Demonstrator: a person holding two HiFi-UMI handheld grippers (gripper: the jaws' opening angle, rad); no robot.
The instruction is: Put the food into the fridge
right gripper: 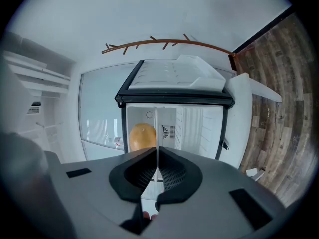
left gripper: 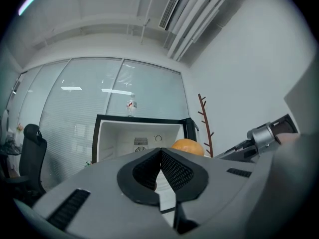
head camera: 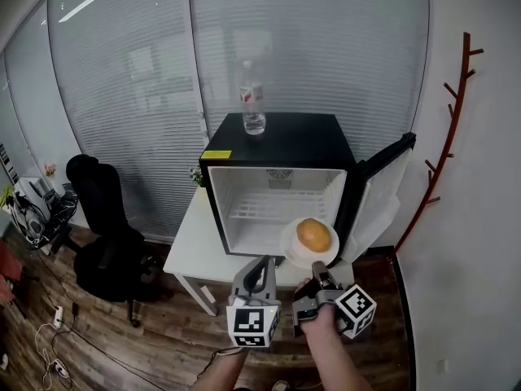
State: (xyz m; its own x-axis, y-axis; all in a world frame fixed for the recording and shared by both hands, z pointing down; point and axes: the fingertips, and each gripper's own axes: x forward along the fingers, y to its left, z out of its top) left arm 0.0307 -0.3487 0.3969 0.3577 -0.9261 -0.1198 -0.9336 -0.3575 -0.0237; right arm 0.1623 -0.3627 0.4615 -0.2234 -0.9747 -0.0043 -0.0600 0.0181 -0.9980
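Nearest: left gripper [left gripper: 160,153], fingers together, nothing between them. Beside it, right gripper [right gripper: 157,158], fingers clamped on the near rim of one round white plate [head camera: 290,249]. One round orange-yellow food item [head camera: 314,235] sits on the plate just beyond the right fingertips. Ahead of both fingers stands one small black fridge [head camera: 277,141], its white interior and wire shelf open to them. The plate is at the opening's lower right corner (seen from the head view). The fridge door [head camera: 383,190] is swung wide, right of the right fingers. The fridge rests on one white table [head camera: 195,247]. One clear plastic water bottle [head camera: 253,100] stands upright on the fridge top, beyond the fingertips. One black office chair [head camera: 102,218] stands well left of the left fingers. One brown branch-shaped coat rack [head camera: 452,120] is on the wall, far right.
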